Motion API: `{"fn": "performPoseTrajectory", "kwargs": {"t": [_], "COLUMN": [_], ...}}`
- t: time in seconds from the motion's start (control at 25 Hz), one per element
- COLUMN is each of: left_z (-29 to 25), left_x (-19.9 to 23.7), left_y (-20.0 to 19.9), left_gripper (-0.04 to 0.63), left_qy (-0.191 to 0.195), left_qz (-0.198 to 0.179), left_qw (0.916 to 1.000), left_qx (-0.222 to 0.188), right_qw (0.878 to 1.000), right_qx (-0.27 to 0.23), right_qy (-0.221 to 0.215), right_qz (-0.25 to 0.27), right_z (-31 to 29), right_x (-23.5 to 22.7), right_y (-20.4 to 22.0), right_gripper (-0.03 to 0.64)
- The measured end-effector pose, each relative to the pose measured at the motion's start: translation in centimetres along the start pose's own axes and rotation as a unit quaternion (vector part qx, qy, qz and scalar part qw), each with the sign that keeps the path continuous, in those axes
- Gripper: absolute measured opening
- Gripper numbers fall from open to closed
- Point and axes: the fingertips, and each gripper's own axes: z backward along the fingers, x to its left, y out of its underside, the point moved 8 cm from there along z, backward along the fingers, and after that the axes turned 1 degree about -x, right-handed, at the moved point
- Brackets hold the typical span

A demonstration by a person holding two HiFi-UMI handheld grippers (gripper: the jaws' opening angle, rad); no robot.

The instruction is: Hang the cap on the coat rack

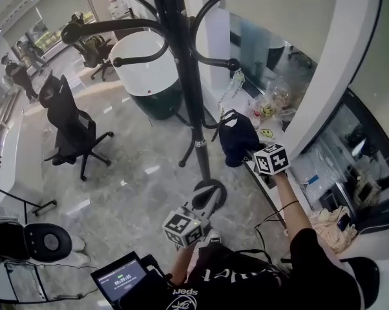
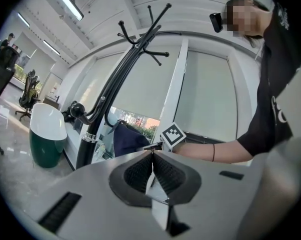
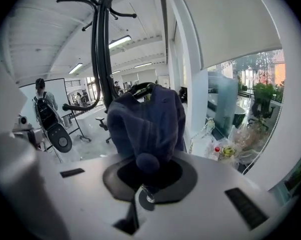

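— Cap first: where do we have it?
— We hold it up in the right tongs, which are clenched on its dark blue cloth. In the right gripper view the fabric bunches right at the pads and fills the middle of the picture.
— And against the coat rack?
— We have it just to the right of the black pole, level with the lower curved arms. Its top seems to touch one black hook in the right gripper view, but we cannot tell whether it rests on it.
— What about our left tongs?
— They sit low, near the rack's round base, clenched on nothing. The two ribbed pads meet with no gap in the left gripper view, which looks up at the cap and our right arm.
— Anything else around us?
— A black office chair stands on the marble floor at the left. A white and green tub sits beyond the pole, and a cluttered table runs along the window.
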Motion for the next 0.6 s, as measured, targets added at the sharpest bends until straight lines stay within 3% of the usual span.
{"fn": "performPoseTrajectory", "kwargs": {"t": [0.12, 0.4, 0.6], "left_z": [-0.1, -0.2, 0.4], "left_x": [1.1, 2.5, 2.8], "left_y": [0.0, -0.3, 0.1], "left_gripper": [0.006, 0.005, 0.006], "left_qy": [-0.011, -0.029, -0.025], "left_qz": [0.003, 0.012, 0.014], "left_qw": [0.9999, 0.9995, 0.9996], "left_qx": [-0.002, 0.002, 0.004], "right_qw": [1.000, 0.998, 1.000], "right_qx": [0.020, 0.045, 0.021], "right_qy": [-0.005, -0.044, -0.016], "right_qz": [-0.016, 0.001, -0.015], "right_z": [-2.0, -5.3, -5.4], "right_x": [0.5, 4.1, 4.8], "right_y": [0.7, 2.7, 3.0], "right_gripper": [0.028, 0.028, 0.028]}}
